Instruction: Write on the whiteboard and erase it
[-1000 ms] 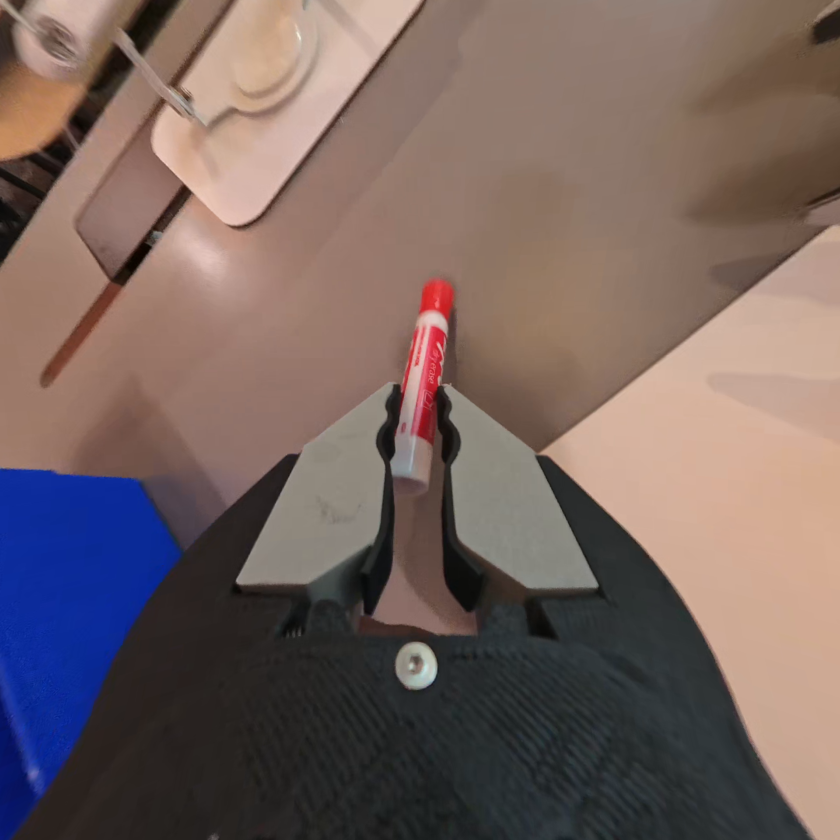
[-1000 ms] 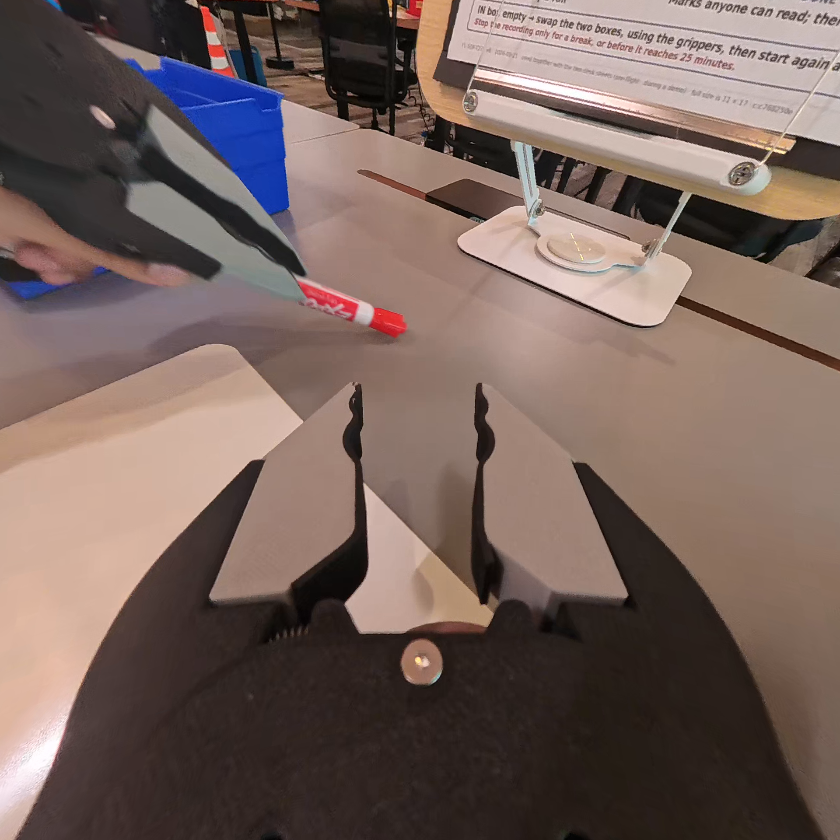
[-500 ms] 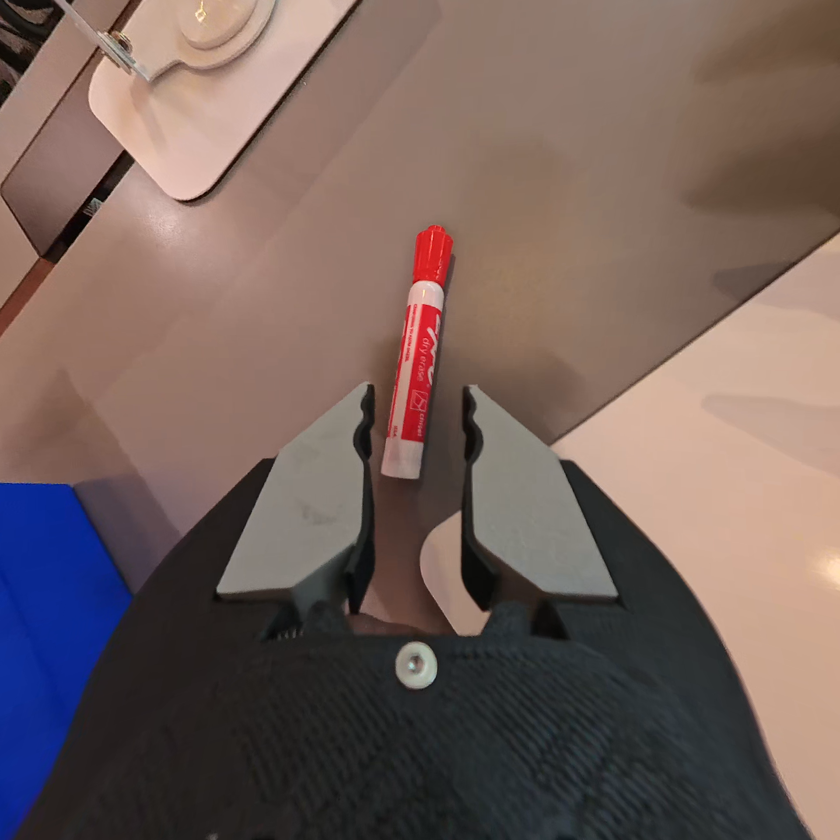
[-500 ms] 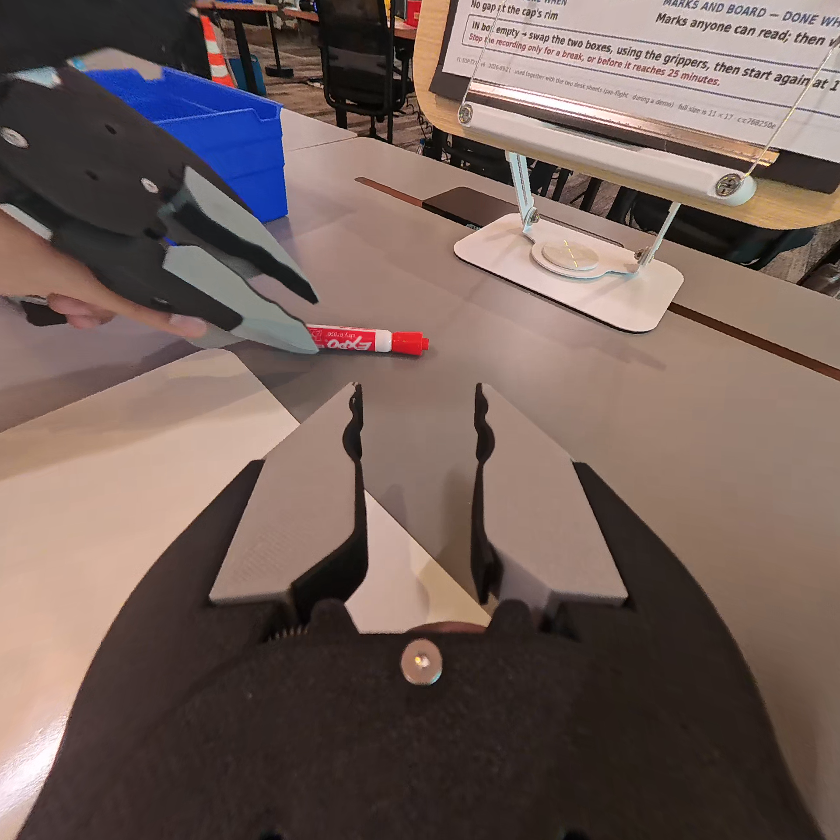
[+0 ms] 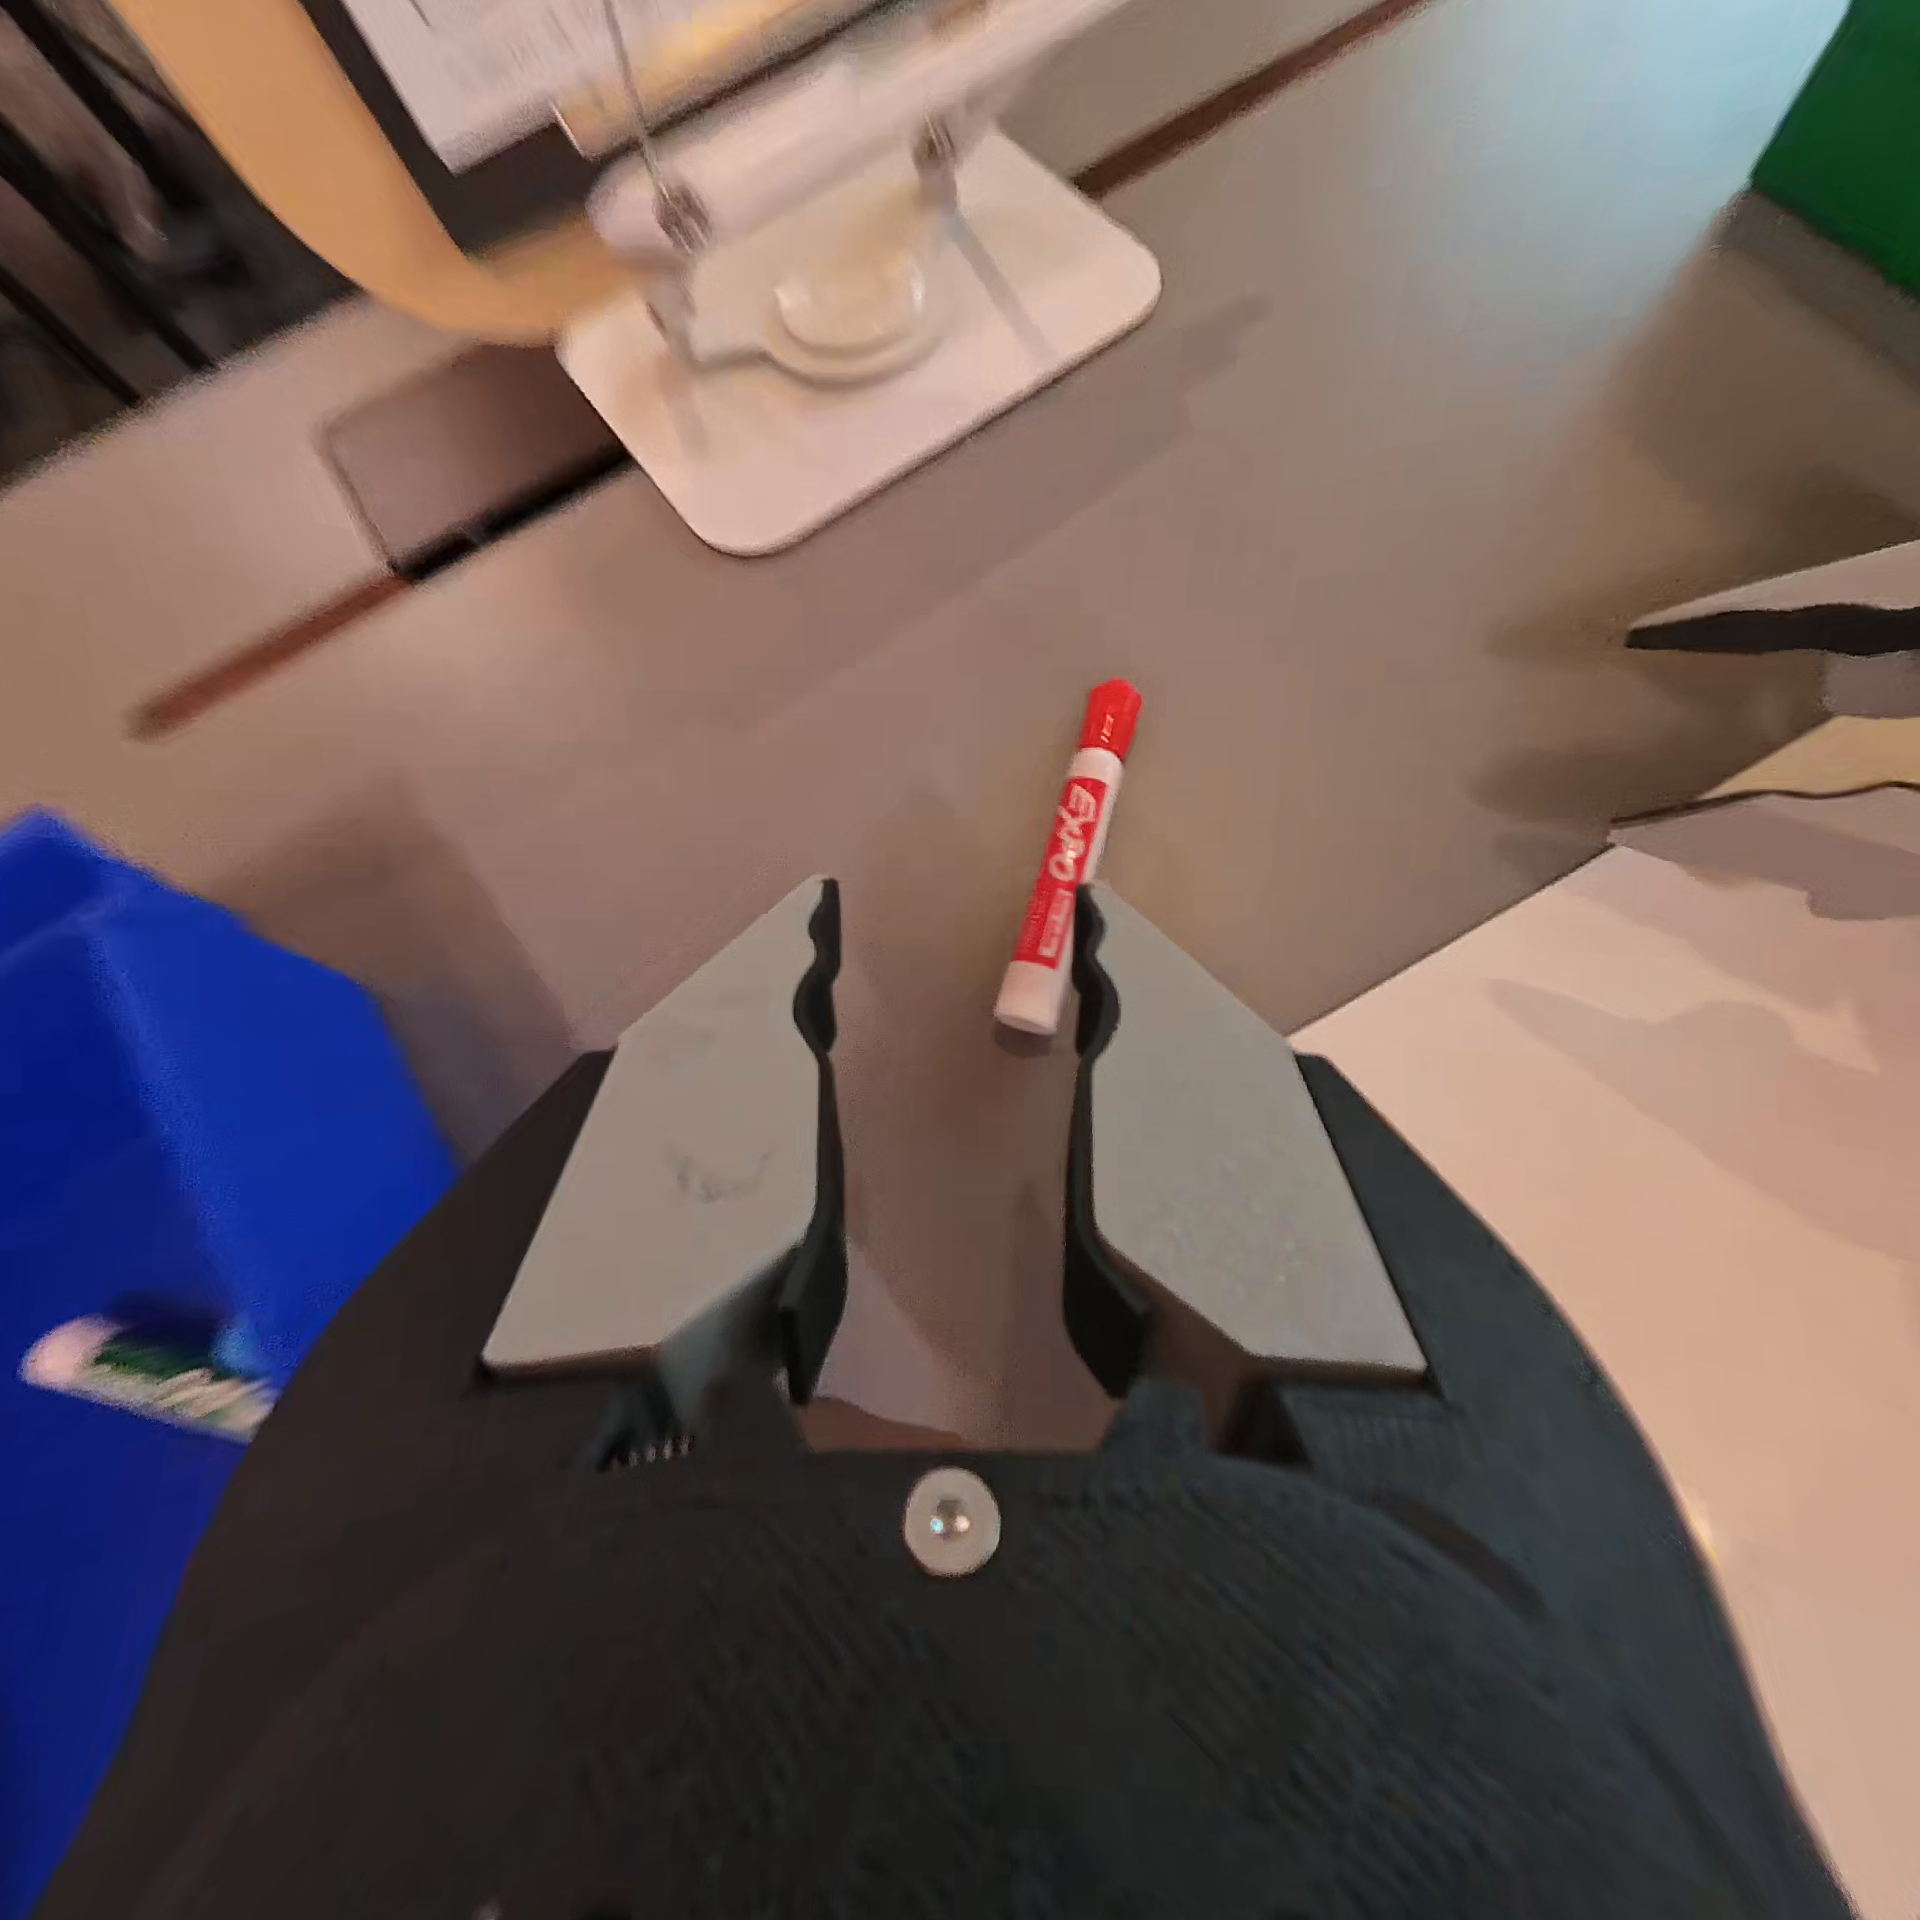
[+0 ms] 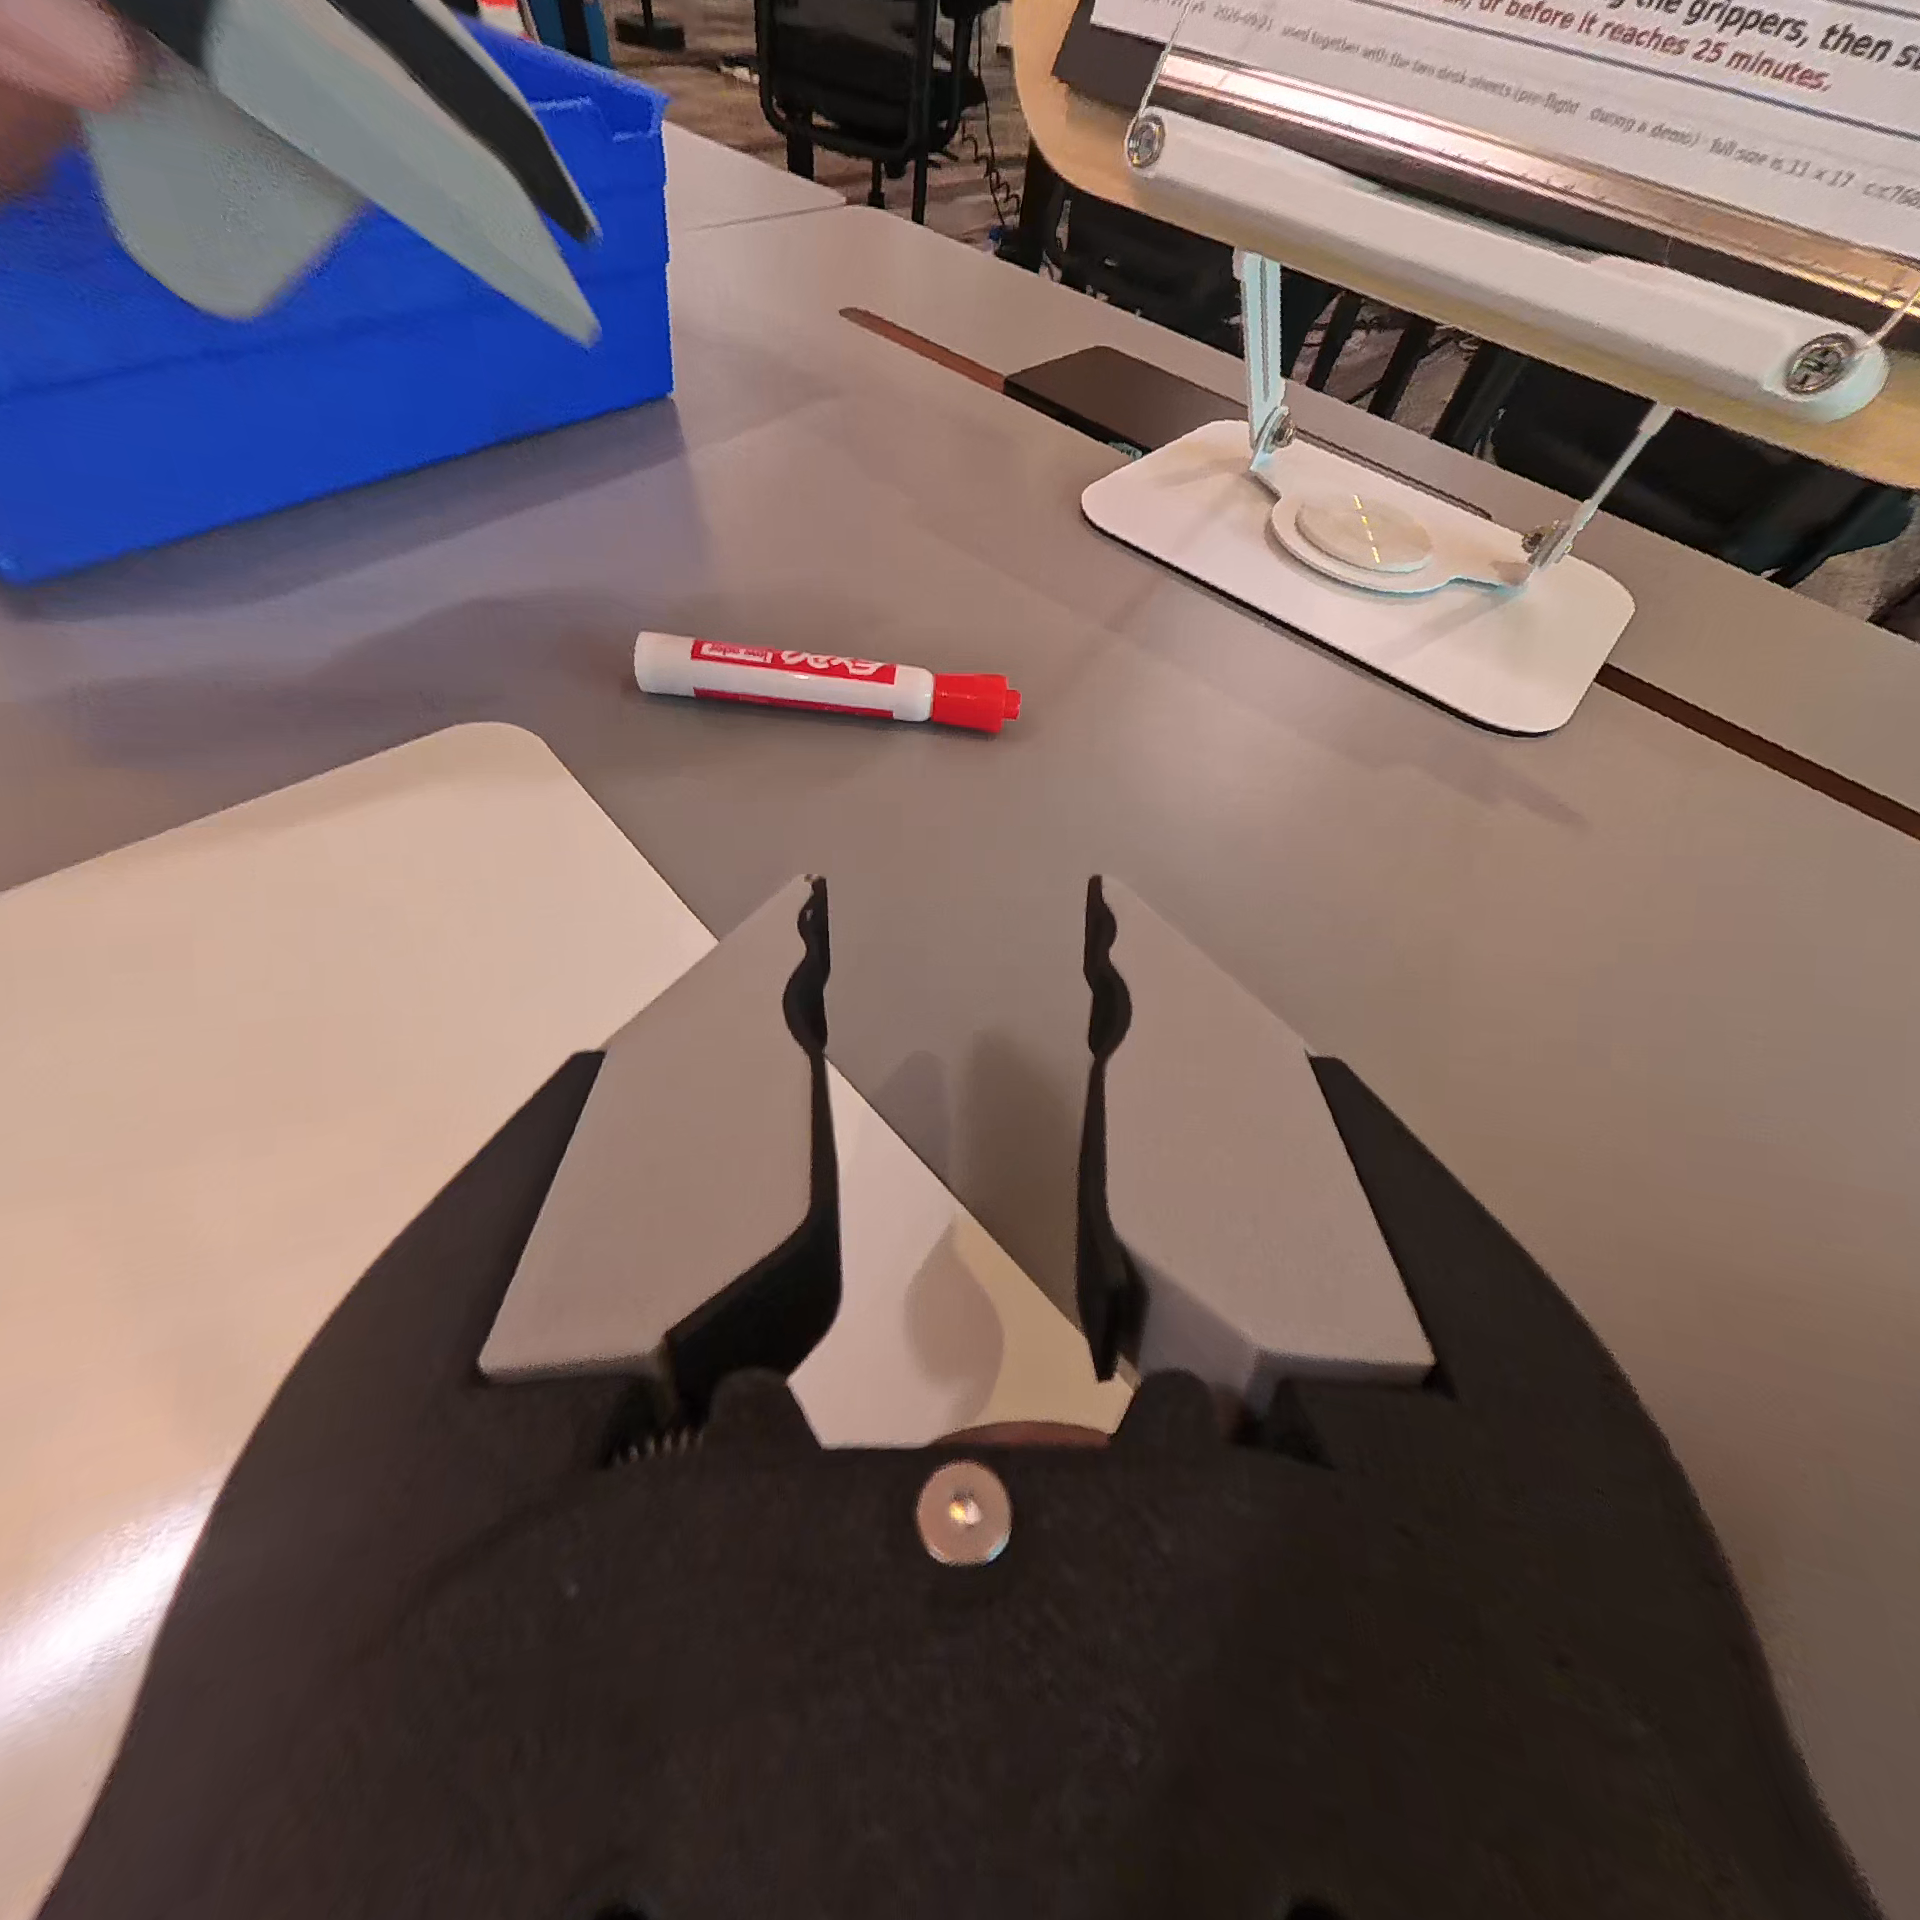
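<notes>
Both claws empty, with the red marker lying capped on the grey table beside the whiteboard.

Low in the right wrist view we see our right gripper (image 6: 951, 894) with its jaws apart and nothing between them, hovering over the whiteboard (image 6: 312, 987), whose pale rounded corner fills the left of the frame. Our left gripper (image 5: 951, 899) also stands open; in the right wrist view it hangs at upper left (image 6: 343, 156), well above the table (image 6: 1351, 935). The marker (image 6: 821, 681) lies flat at centre, cap on, just past the whiteboard's corner, likely set there within easy reach. A blue bin (image 6: 312, 416) sits upper left; a white document stand (image 6: 1361, 582) sits upper right.
</notes>
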`<state>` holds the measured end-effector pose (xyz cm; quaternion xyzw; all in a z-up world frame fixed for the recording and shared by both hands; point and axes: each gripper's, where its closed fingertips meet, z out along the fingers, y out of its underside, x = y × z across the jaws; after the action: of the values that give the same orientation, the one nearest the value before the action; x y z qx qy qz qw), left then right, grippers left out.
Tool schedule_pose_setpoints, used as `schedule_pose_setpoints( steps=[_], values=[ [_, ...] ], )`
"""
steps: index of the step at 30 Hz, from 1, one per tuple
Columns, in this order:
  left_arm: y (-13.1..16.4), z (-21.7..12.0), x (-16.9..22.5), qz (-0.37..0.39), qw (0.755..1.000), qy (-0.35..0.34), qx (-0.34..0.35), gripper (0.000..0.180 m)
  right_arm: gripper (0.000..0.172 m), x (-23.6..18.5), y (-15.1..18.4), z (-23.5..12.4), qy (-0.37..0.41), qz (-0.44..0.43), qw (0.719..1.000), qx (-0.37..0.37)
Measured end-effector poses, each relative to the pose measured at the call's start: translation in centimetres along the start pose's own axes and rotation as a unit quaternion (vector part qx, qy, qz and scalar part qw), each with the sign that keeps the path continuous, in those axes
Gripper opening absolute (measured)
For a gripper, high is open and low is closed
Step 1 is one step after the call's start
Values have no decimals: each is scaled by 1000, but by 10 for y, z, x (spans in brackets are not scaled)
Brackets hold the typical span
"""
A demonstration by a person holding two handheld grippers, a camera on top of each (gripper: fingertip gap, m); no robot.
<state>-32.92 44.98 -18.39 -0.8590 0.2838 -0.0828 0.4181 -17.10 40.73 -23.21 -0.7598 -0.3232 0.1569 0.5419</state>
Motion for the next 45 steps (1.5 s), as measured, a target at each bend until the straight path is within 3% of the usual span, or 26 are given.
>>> schedule_pose_setpoints(
  steps=[3, 8, 11, 18, 33, 45],
  values=[
    [23, 43, 18, -28, 995, 73, -68, 50, 47, 4, -1, -4, 11, -7, 1000, 5],
    [58, 79, 31, -23, 985, 107, -133, 46, 47, 6, -7, -6, -3, 21, 1000, 19],
    [68, 74, 54, -16, 976, 158, -150, 44, 47, 3, -8, -6, -7, 13, 1000, 21],
    [72, 63, 78, -38, 965, 207, -157, 45, 47, 0, -11, -8, -1, -7, 1000, 23],
    [78, 59, 84, -5, 970, 186, -157, 43, 47, 3, -7, -7, 1, 0, 1000, 17],
    [74, 54, 91, 15, 972, 195, -133, 59, 47, 3, -5, -6, 2, 0, 1000, 14]
  ],
)
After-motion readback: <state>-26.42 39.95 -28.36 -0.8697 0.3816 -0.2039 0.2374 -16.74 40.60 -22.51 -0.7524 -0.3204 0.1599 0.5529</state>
